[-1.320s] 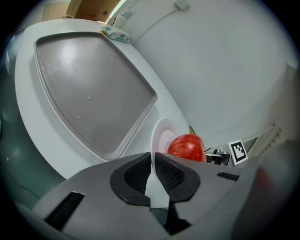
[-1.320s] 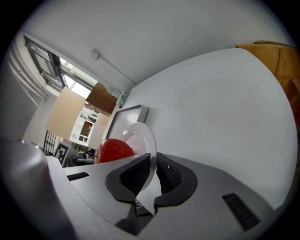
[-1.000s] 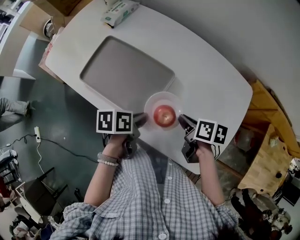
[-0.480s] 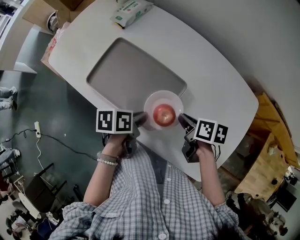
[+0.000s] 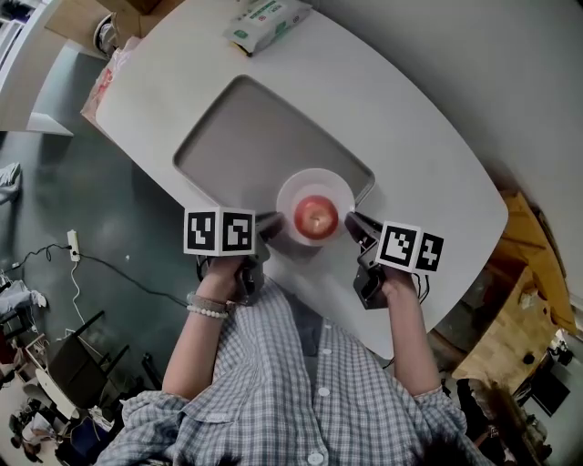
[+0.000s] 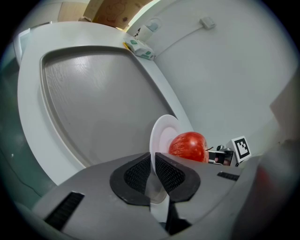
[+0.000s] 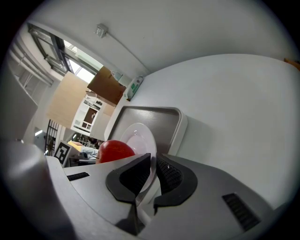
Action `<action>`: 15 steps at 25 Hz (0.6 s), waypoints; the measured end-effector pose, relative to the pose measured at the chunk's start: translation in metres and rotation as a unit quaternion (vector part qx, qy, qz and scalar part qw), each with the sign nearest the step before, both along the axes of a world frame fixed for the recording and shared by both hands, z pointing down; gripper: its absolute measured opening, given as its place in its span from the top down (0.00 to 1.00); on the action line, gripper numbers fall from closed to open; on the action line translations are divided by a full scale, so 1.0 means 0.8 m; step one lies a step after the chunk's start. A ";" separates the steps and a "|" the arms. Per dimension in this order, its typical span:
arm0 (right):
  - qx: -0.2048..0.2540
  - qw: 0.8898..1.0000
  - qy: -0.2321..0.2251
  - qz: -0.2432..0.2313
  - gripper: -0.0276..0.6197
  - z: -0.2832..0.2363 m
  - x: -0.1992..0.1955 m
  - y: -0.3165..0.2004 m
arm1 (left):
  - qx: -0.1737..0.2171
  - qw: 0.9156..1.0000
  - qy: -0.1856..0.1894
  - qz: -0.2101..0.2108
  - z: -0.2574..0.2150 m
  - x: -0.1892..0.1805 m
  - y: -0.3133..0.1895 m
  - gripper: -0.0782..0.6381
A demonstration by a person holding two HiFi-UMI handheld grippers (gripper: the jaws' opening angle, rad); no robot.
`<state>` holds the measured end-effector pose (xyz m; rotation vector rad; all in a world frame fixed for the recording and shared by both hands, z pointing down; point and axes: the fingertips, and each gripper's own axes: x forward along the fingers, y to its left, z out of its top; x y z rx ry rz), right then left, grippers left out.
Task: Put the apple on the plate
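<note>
red apple [image 5: 316, 217], white plate [image 5: 299, 187], grey tray [image 5: 237, 136], white tabletop [image 5: 410, 136]. black-and-white square markers on the dark grey left tool [image 5: 273, 224] and right tool [image 5: 352, 222]. grey-white checked shirt [image 5: 301, 391]; green-white packet [image 5: 266, 22].

Head view overhead; gripper views oppose across plate [image 5: 293, 189].

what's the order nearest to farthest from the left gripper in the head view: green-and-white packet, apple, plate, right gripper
1. plate: its near-left rim is clamped in the left gripper.
2. apple: on the plate's middle.
3. right gripper: clamped on the plate's opposite rim.
4. green-and-white packet: at the far end of the table.
</note>
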<state>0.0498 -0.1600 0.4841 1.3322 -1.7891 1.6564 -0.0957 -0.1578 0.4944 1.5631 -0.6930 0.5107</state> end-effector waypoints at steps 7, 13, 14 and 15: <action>0.002 1.000 -0.003 -0.017 0.88 0.007 -0.020 -0.025 | -0.002 1.000 -0.012 -0.014 0.010 -0.020 -0.019 0.84; -0.003 1.000 0.001 -0.030 0.88 0.018 -0.028 -0.030 | -0.004 1.000 -0.023 -0.018 0.019 -0.028 -0.025 0.84; -0.005 1.000 0.003 -0.031 0.88 0.020 -0.029 -0.030 | -0.004 1.000 -0.025 -0.017 0.020 -0.029 -0.026 0.84; -0.006 0.999 0.006 -0.032 0.88 0.022 -0.030 -0.030 | -0.004 0.999 -0.028 -0.015 0.022 -0.030 -0.027 0.84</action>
